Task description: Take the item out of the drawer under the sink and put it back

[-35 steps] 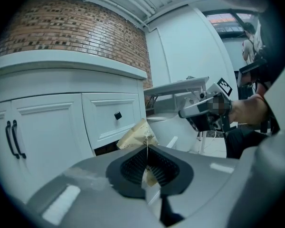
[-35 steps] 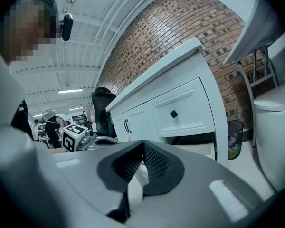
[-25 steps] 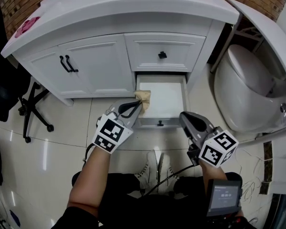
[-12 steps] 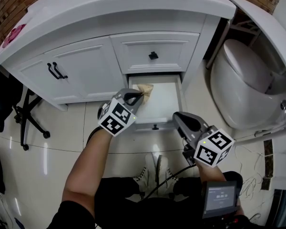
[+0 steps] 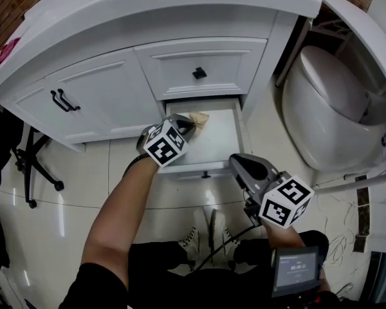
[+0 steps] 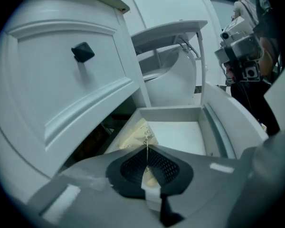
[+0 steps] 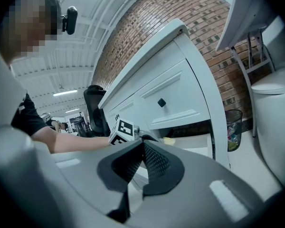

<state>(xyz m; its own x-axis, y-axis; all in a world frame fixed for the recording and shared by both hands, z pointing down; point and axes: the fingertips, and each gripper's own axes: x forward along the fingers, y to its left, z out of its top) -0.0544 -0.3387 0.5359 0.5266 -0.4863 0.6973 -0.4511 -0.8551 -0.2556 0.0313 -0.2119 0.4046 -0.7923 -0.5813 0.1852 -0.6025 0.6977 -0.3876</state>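
Beige packet (image 5: 198, 117) clamped in the left gripper (image 5: 187, 123) at the open drawer (image 5: 224, 139), left side (right gripper (image 5: 235, 161): jaws together)

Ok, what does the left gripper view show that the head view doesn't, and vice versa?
Left gripper view only: the grip itself, with the left gripper shut on the edge of the tan packet, and print on the packet. Head view only: the right gripper held in front of the drawer, the toilet and the cabinet door handles. Both: the open drawer and the knob of the drawer above.
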